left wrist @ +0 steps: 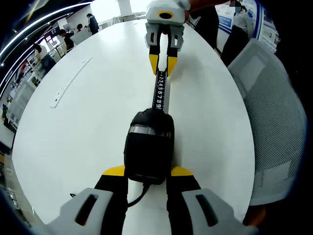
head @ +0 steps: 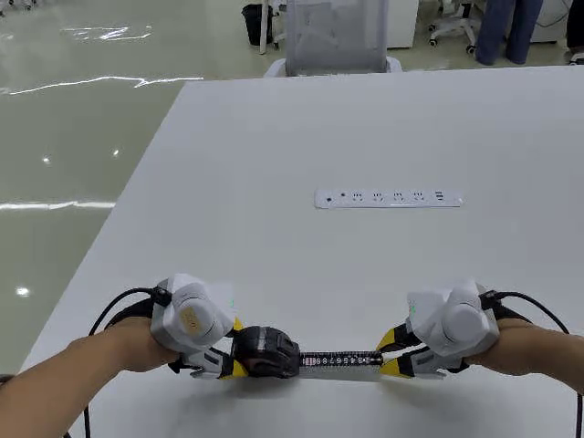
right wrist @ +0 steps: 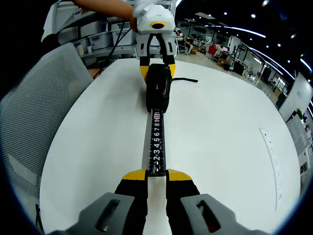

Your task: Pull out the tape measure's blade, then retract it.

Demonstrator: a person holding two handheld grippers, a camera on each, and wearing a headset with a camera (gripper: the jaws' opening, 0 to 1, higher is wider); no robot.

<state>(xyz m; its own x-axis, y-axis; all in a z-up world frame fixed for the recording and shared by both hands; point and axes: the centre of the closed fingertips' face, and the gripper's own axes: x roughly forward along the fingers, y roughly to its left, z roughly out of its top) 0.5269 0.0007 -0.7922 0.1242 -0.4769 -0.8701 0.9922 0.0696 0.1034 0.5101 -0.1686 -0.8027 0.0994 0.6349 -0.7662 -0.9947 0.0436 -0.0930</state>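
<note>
A black tape measure case (head: 265, 352) rests on the white table near its front edge, with my left gripper (head: 235, 349) shut on its rear end. From the case a short length of black numbered blade (head: 339, 359) runs right to my right gripper (head: 387, 352), which is shut on the blade's tip. The left gripper view has the case (left wrist: 148, 149) between the yellow-tipped fingers (left wrist: 113, 172) and the blade (left wrist: 160, 90) leading to the right gripper (left wrist: 163, 60). In the right gripper view the blade (right wrist: 156, 143) stretches from my fingertips (right wrist: 134, 175) to the case (right wrist: 158, 87) and the left gripper (right wrist: 156, 67).
A white power strip (head: 388, 198) lies flat mid-table, seen as a long strip (left wrist: 71, 82) in the left gripper view. A grey mesh chair (head: 336, 36) stands at the table's far edge. Another mesh chair (left wrist: 271, 112) sits close beside the near edge. People stand in the background.
</note>
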